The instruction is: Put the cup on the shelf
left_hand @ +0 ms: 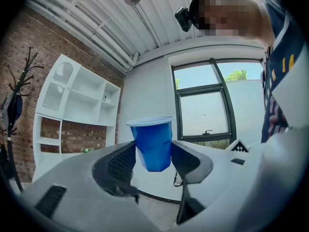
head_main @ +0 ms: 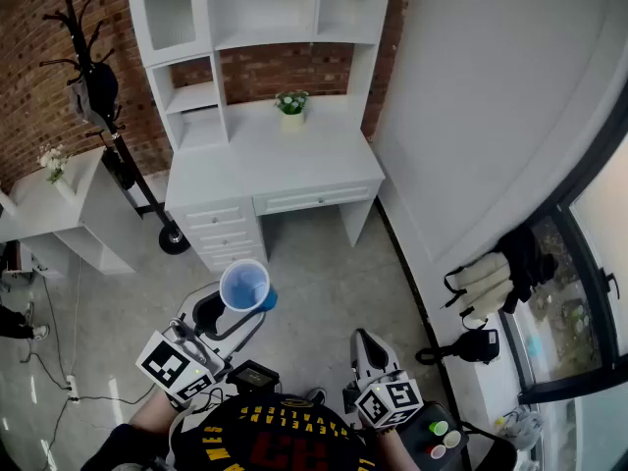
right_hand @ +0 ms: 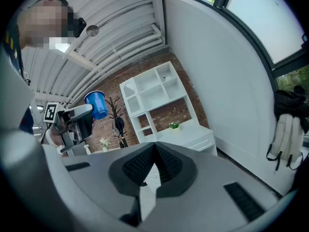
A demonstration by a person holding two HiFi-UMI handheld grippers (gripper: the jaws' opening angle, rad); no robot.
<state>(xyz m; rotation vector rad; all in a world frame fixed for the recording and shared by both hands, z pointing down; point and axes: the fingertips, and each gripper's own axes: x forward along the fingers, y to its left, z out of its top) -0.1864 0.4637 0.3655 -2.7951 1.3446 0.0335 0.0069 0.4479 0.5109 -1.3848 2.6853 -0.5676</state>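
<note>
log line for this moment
left gripper: shut on blue plastic cup | right gripper: shut, empty | white shelf unit: cup not yet on it

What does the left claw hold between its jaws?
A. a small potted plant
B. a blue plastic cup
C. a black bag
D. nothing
B: in the left gripper view the left claw is shut on the blue plastic cup, which stands upright between the two pads.
</note>
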